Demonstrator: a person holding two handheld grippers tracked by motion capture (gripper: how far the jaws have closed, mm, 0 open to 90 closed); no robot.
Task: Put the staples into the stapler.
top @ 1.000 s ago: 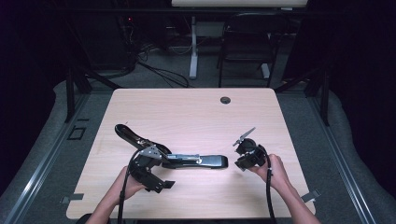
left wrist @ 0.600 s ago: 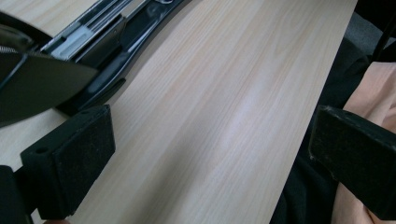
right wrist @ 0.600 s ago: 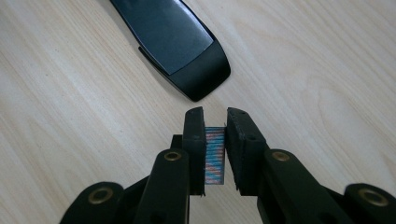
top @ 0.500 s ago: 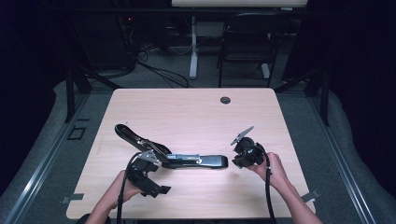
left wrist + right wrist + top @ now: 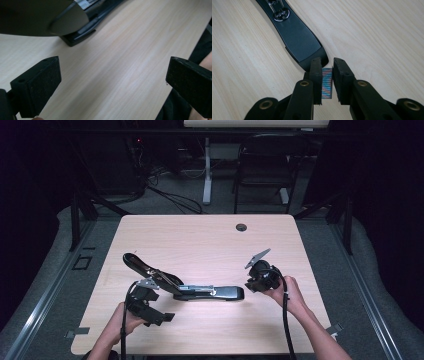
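Opened stapler [image 5: 185, 287] on table [image 5: 200, 240] near front edge, between left hand-held gripper [image 5: 162, 318] and right hand-held gripper [image 5: 248, 285]

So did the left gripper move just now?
Yes. The left gripper slid toward the table's near edge, away from the open stapler.

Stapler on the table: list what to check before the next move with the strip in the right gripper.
1. Stapler opened, top arm swung back: ok.
2. Staple strip pinched between the right gripper jaws: ok.
3. Strip brought close to the stapler's front end: ok.
4. Strip lined up with the stapler's channel: cannot tell.
5. Channel empty: cannot tell.
6. Left gripper steadying the stapler: not ok, jaws wide open beside it, holding nothing.
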